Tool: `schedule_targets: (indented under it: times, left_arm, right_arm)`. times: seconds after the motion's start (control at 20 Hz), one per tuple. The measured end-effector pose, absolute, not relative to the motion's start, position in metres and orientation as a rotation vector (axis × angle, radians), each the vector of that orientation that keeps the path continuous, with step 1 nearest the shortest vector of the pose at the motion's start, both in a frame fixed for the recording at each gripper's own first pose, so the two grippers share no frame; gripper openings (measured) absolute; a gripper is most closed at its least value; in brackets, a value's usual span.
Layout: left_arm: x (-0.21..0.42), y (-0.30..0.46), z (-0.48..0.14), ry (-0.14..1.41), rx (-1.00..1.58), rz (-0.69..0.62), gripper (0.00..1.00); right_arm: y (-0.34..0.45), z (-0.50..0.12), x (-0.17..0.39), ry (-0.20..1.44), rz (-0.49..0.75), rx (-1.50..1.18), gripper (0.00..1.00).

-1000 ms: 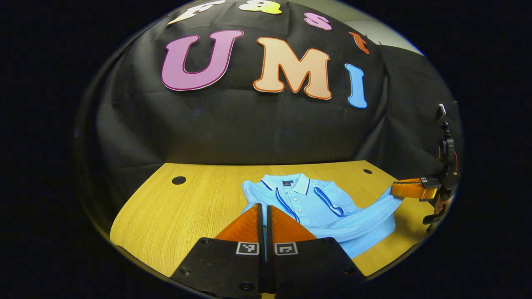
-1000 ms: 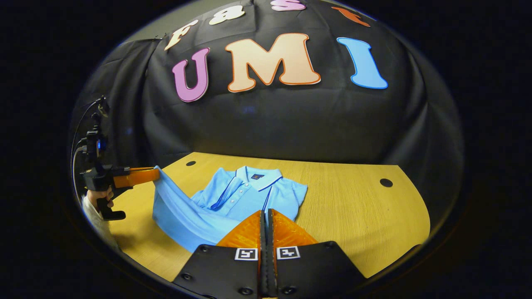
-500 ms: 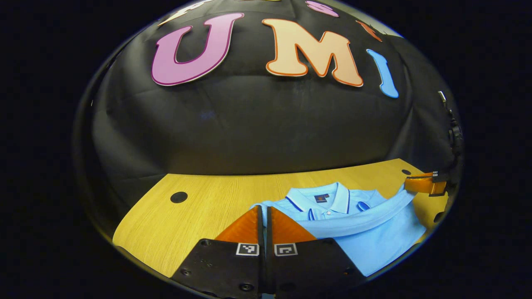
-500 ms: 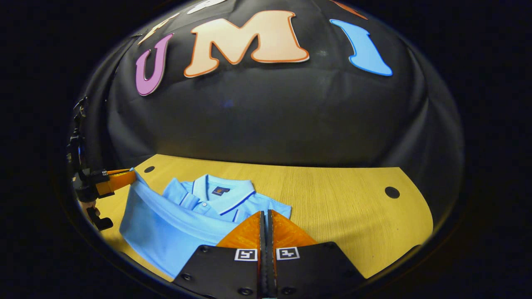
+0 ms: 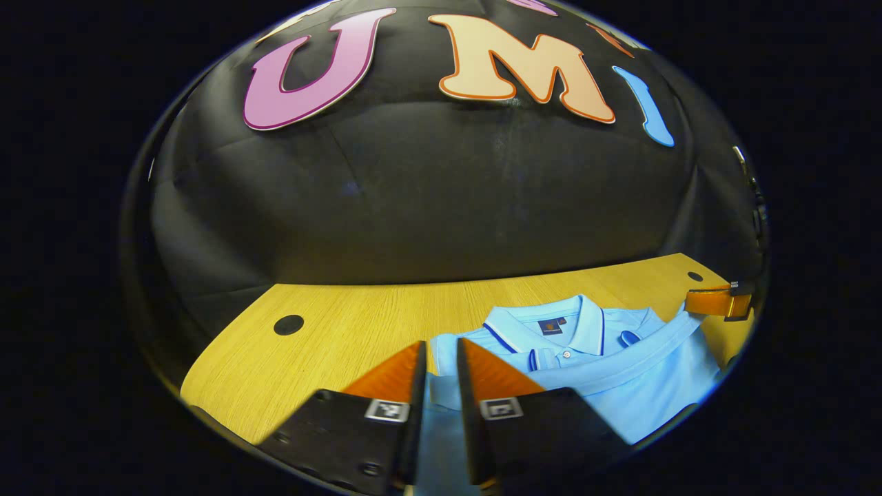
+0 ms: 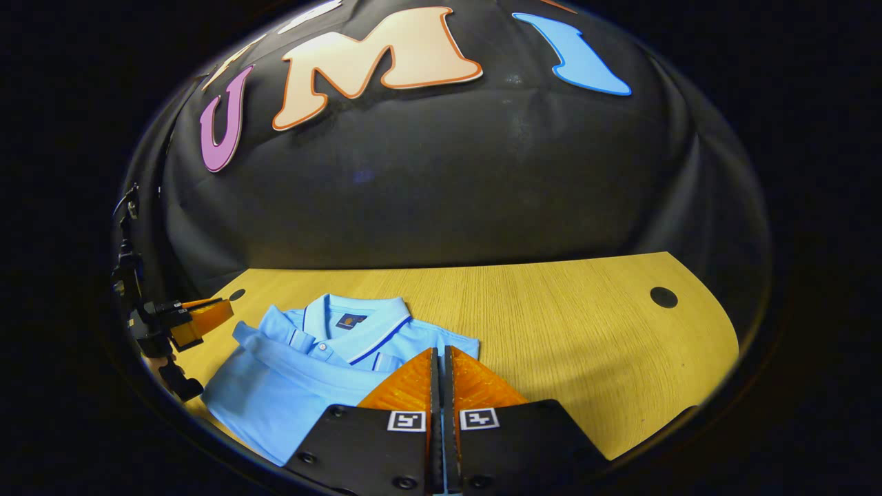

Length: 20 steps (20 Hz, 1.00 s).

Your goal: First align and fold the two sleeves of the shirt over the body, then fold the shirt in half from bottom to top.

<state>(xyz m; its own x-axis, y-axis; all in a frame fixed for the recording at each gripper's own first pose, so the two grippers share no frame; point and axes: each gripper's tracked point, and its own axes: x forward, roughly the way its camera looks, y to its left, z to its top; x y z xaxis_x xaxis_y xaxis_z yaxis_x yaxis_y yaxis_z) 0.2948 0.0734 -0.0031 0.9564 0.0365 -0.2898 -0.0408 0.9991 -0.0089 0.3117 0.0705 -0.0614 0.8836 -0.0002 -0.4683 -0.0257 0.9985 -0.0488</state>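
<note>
Shirt (image 5: 606, 372) folded bottom to top on the wooden table (image 5: 331, 324), its lower half lying over the body and its hem running as a band just below the collar (image 5: 551, 320). Left gripper (image 5: 441, 355) stands with fingers parted, the hem corner lying slack between them. Right gripper (image 6: 441, 362) has its fingers pressed together on the opposite hem corner, the cloth showing in the slit between them. Hem's long axis runs from one gripper to the other, directly under both; judging by this, the right-hand release comes next, with little risk of the fold slipping.
</note>
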Motion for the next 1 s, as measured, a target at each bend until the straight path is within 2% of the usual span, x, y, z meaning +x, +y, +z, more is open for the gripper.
schedule_targets:
  times: [0.05, 0.1, 0.15, 0.3, 0.4, 0.6, 1.0]
  left_arm:
    - [0.290, 0.074, 0.002, 0.284, -0.014, 0.040, 0.55]
    - [0.284, 0.075, 0.006, 0.273, -0.005, 0.049, 0.77]
    - [0.271, 0.074, 0.016, 0.252, 0.008, 0.047, 0.99]
    - [0.236, 0.068, 0.036, 0.195, 0.060, 0.041, 0.97]
    - [0.204, 0.055, 0.045, 0.166, 0.079, 0.014, 0.97]
    - [0.144, 0.027, 0.042, 0.148, 0.007, -0.048, 0.97]
    - [0.063, 0.032, 0.023, 0.102, 0.025, -0.024, 0.97]
  right_arm:
    - [0.073, -0.061, 0.309, 0.488, 0.022, -0.046, 0.07]
    - [0.076, -0.057, 0.304, 0.485, 0.030, -0.035, 0.15]
    - [0.080, -0.054, 0.298, 0.483, 0.050, -0.021, 0.12]
    - [0.091, -0.037, 0.270, 0.460, 0.096, 0.011, 1.00]
    - [0.093, -0.025, 0.249, 0.423, 0.106, 0.010, 0.97]
    - [0.107, -0.003, 0.192, 0.333, 0.146, -0.039, 0.97]
    - [0.141, -0.003, 0.088, 0.249, 0.236, -0.057, 0.97]
